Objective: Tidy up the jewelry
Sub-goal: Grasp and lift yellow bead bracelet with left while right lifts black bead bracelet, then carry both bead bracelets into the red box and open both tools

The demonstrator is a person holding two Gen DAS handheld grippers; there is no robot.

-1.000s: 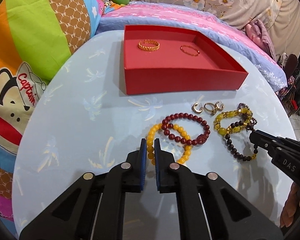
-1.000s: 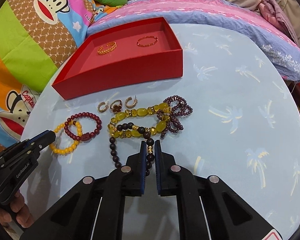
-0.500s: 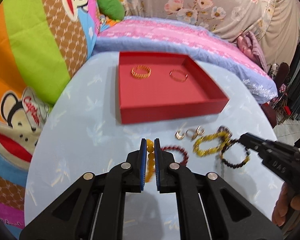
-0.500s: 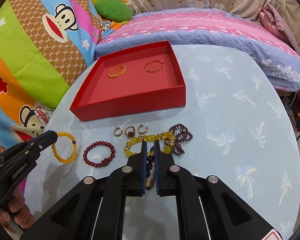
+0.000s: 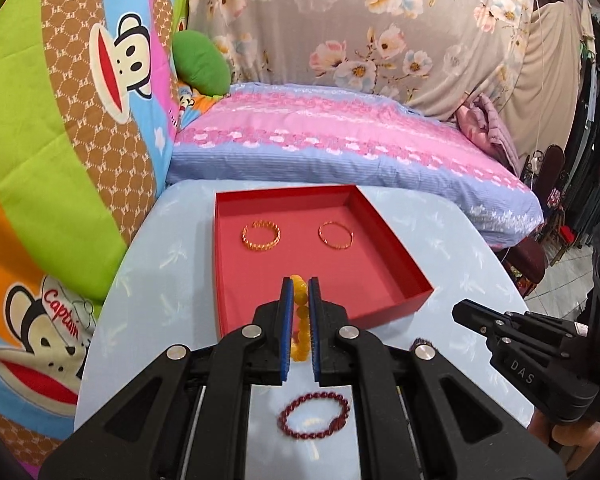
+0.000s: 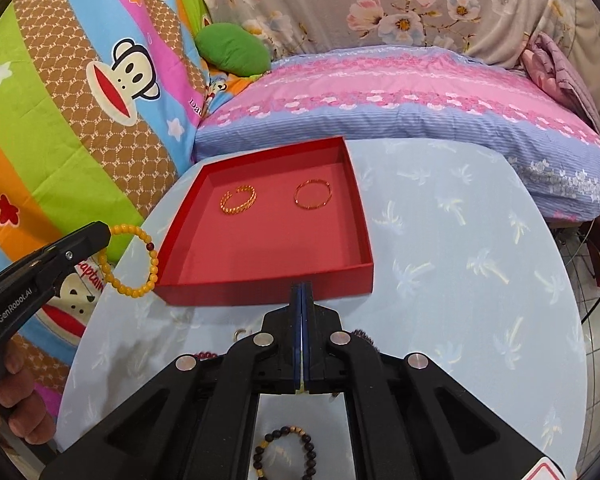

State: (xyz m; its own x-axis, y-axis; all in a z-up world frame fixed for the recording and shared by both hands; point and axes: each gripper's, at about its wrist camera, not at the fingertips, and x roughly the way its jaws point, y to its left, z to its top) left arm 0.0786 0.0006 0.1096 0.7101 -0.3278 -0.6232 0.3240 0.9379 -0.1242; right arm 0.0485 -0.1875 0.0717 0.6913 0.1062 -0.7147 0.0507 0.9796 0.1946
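One bracelet has left the tabletop (image 6: 440,264): your left gripper (image 5: 299,284) jaws now pinch the yellow bead bracelet (image 6: 130,260) in the air, beside the red tray (image 6: 268,284). Your right gripper (image 6: 301,292) jaws are pressed together, empty as far as I can tell. Tray next.

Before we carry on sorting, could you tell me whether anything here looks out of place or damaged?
Nothing stands out. Two gold bangles lie flat in the red tray, and the left gripper holds the yellow bead bracelet intact beside the tray.
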